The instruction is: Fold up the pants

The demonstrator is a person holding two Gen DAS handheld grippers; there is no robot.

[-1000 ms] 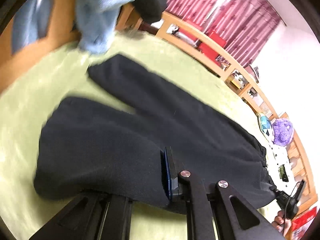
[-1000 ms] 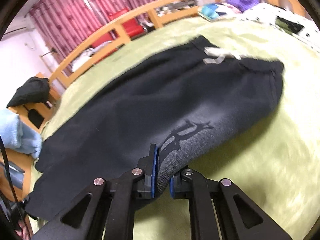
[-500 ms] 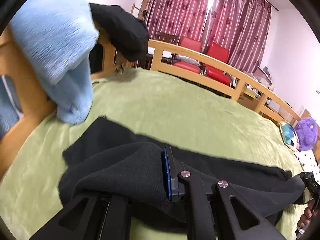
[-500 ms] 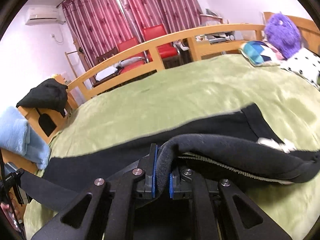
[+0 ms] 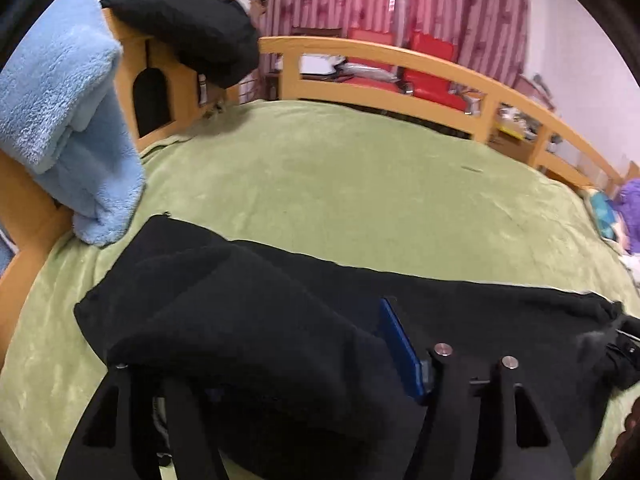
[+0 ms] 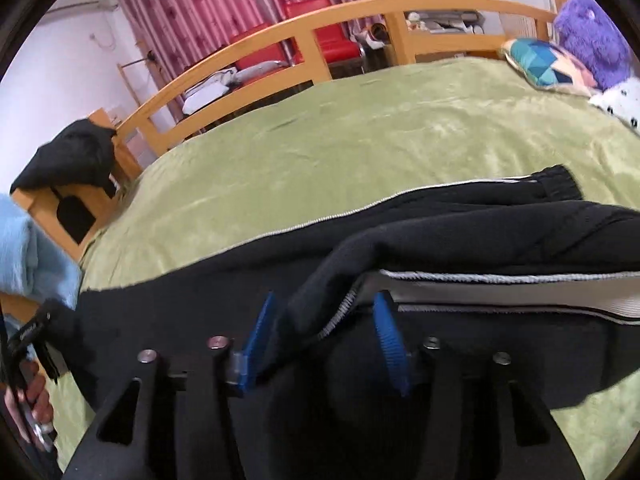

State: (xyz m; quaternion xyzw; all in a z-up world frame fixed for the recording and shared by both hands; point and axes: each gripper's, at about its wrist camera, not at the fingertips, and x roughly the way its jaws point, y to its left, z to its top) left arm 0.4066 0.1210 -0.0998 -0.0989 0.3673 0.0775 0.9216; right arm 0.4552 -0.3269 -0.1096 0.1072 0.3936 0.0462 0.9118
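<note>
Pants, black, doubled lengthwise on green blanket.
Right gripper fingers spread wide, fabric draped between; left gripper fingers apparently parted, fabric draped over; snagging on withdrawal could undo the fold.

Green bed bears black pants (folded lengthwise).

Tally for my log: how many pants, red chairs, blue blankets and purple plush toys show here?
Pants: 1
Red chairs: 2
Blue blanket: 1
Purple plush toy: 1
Total: 5
</note>
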